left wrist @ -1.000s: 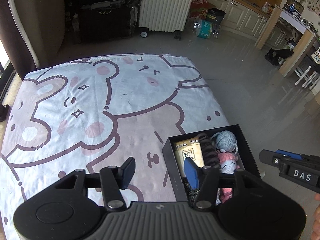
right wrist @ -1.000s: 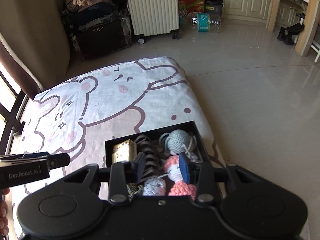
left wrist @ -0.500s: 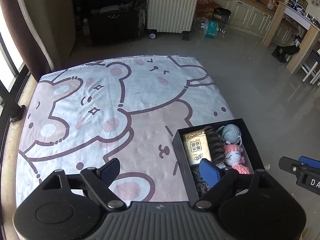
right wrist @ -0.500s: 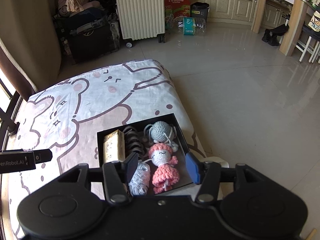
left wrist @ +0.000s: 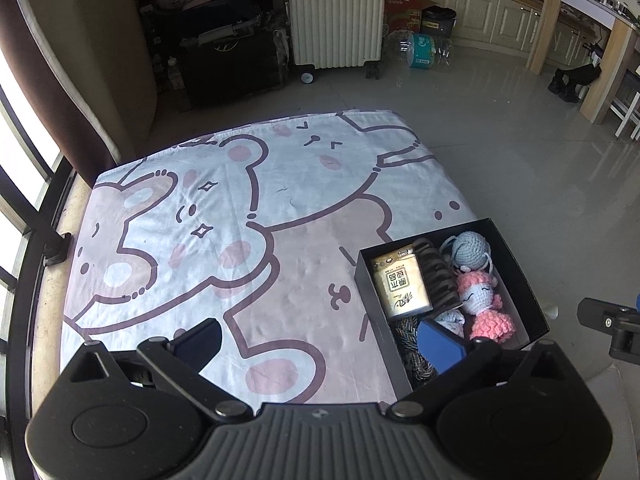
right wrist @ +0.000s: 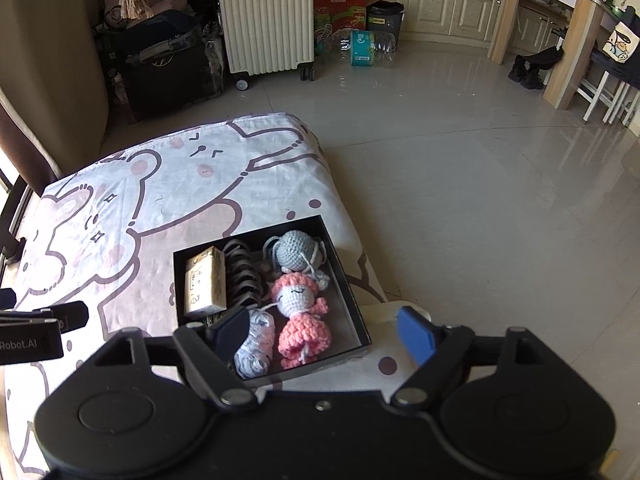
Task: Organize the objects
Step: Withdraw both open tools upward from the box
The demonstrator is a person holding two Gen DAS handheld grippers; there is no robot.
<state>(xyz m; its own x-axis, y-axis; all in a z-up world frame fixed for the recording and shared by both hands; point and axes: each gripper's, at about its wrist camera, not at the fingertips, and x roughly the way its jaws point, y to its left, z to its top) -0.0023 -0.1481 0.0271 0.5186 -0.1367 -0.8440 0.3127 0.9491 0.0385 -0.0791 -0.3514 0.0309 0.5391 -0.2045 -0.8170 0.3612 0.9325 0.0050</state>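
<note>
A black open box (left wrist: pixel 524 276) (right wrist: pixel 348 292) sits at the near right corner of a bear-print cloth (left wrist: pixel 240 216) (right wrist: pixel 160 200). It holds a tan packet (left wrist: pixel 402 284) (right wrist: pixel 205 283), a dark hair claw (left wrist: pixel 438 276) (right wrist: pixel 242 276), a grey-blue crochet toy (left wrist: pixel 472 246) (right wrist: pixel 296 250), a pink crochet doll (left wrist: pixel 482 304) (right wrist: pixel 302 316) and a pale knit piece (right wrist: pixel 254 344). My left gripper (left wrist: pixel 320 338) is open and empty, above the cloth, left of the box. My right gripper (right wrist: pixel 324 332) is open and empty, above the box's near side.
A white suitcase (left wrist: pixel 334 12) (right wrist: pixel 266 16), dark bags (left wrist: pixel 224 56) and water bottles (right wrist: pixel 362 48) stand on the floor beyond the cloth. A window railing (left wrist: pixel 28 248) runs along the left. Bare tiled floor (right wrist: pixel 480 180) lies to the right.
Both grippers have opened wide and pulled back and up from the box. The doll and other items now lie uncovered inside it.
</note>
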